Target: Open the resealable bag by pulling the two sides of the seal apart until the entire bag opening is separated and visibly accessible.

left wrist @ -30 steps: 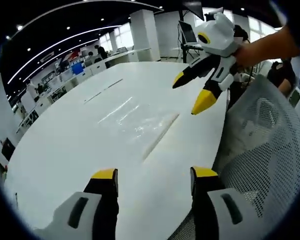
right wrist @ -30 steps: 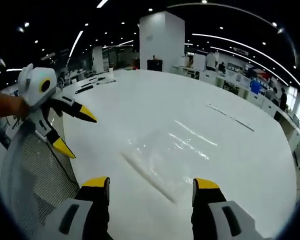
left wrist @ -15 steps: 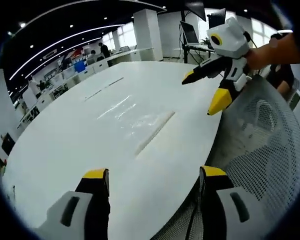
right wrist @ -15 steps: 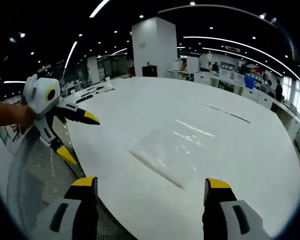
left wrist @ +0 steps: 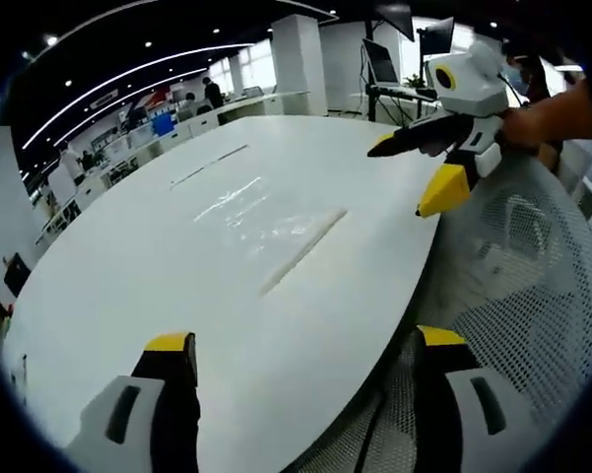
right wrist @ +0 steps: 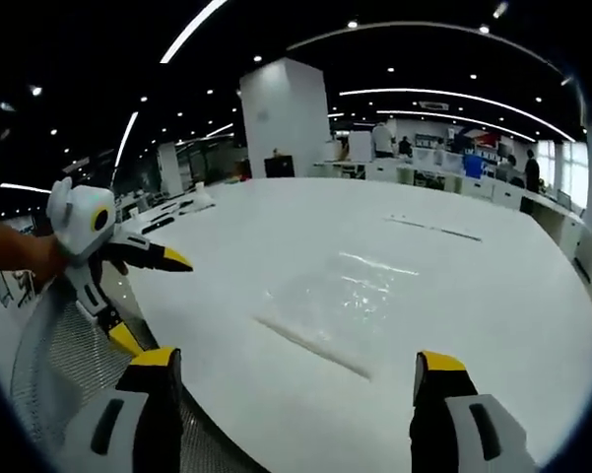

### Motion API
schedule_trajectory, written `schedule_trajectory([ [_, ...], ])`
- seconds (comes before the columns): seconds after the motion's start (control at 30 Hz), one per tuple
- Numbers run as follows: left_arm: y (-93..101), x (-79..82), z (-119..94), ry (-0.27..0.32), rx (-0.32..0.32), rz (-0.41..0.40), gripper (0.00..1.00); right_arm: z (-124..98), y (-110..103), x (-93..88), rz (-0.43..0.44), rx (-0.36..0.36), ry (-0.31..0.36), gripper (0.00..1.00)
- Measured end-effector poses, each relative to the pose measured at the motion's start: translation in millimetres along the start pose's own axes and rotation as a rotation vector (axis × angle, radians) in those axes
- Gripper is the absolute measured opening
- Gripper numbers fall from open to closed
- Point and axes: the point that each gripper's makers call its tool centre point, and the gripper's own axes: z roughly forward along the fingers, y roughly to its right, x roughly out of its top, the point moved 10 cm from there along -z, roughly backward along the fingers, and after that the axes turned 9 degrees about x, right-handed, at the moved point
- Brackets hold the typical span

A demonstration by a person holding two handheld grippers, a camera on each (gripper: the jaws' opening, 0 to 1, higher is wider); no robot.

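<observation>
A clear resealable bag (left wrist: pixel 266 229) lies flat on the white table (left wrist: pixel 128 286), its seal strip (left wrist: pixel 300 251) running along the near side; in the right gripper view the bag (right wrist: pixel 330 301) lies ahead of the jaws. My left gripper (left wrist: pixel 305 345) is open and empty, back over the table's near edge, well short of the bag. My right gripper (right wrist: pixel 291 365) is also open and empty, held above the table edge. The right gripper (left wrist: pixel 436 168) shows at the upper right of the left gripper view, and the left gripper (right wrist: pixel 150 296) at the left of the right gripper view.
A grey mesh chair back (left wrist: pixel 517 286) stands against the table edge, beside both grippers, and appears as mesh (right wrist: pixel 64 370) in the right gripper view. Desks, monitors and people fill the office behind. A thin dark strip (right wrist: pixel 435 230) lies far across the table.
Both cameras have pulled back and up from the table, so the bag looks smaller and farther. Both grippers' jaws stand wider apart. The bag has not moved.
</observation>
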Motion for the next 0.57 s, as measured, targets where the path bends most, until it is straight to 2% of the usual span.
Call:
schedule_trajectory([
  [0.17,-0.5,-1.7,2.9,0.019,-0.009,-0.028,0.93,-0.1,0.1,-3.4,-0.028,-0.009,-0.001,0.98],
  [0.23,-2.9,-0.9,5.0,0.051,-0.011,-0.067,0.93,0.5,3.1,-6.1,-0.014,-0.014,-0.012,0.98],
  [0.57,-7.1,-2.3,6.9,0.065,-0.004,-0.104,0.93,2.8,0.0,-10.9,-0.051,-0.024,-0.073,0.95],
])
